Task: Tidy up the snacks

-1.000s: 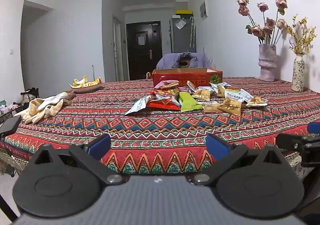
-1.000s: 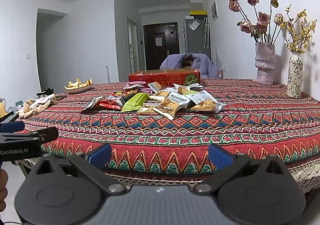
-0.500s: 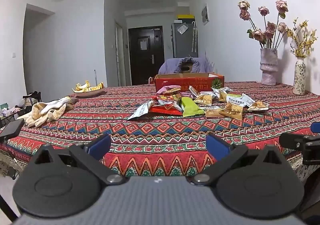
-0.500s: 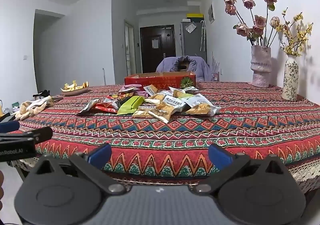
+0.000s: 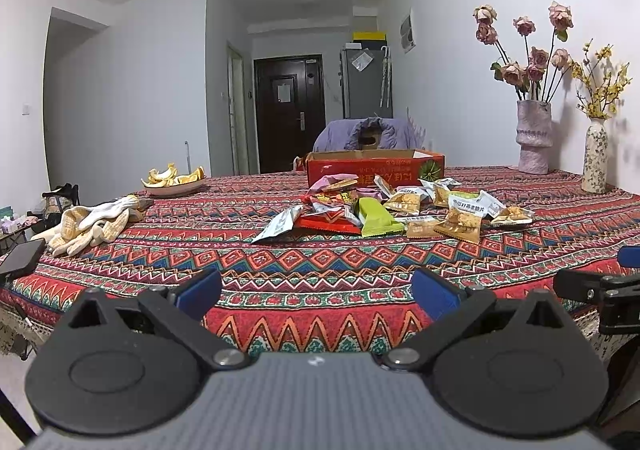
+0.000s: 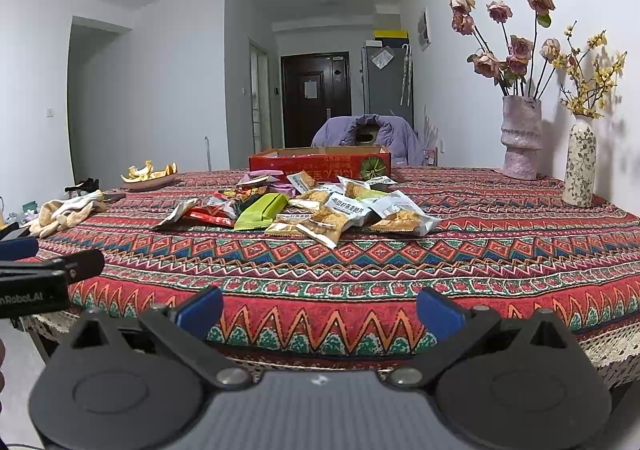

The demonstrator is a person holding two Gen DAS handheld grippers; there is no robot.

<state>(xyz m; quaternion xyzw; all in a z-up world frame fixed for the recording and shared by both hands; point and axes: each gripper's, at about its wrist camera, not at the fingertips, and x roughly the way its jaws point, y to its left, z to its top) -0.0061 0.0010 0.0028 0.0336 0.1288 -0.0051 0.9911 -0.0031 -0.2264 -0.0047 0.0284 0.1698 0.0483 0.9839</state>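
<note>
Snack packets (image 5: 384,209) lay heaped mid-tabletop (image 5: 320,262) before an open red cardboard box (image 5: 376,167) with inverted print, contents unseen. Left claw (image 5: 316,290) and right claw (image 6: 320,308) hung wide, empty; "nRobot.AI" marked the left.

even indoor light, sharp, fisheye-bent edges.

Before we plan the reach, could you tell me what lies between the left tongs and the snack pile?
Only bare patterned tablecloth lies between the open left tongs and the snack pile; the left wrist view shows it.
</note>
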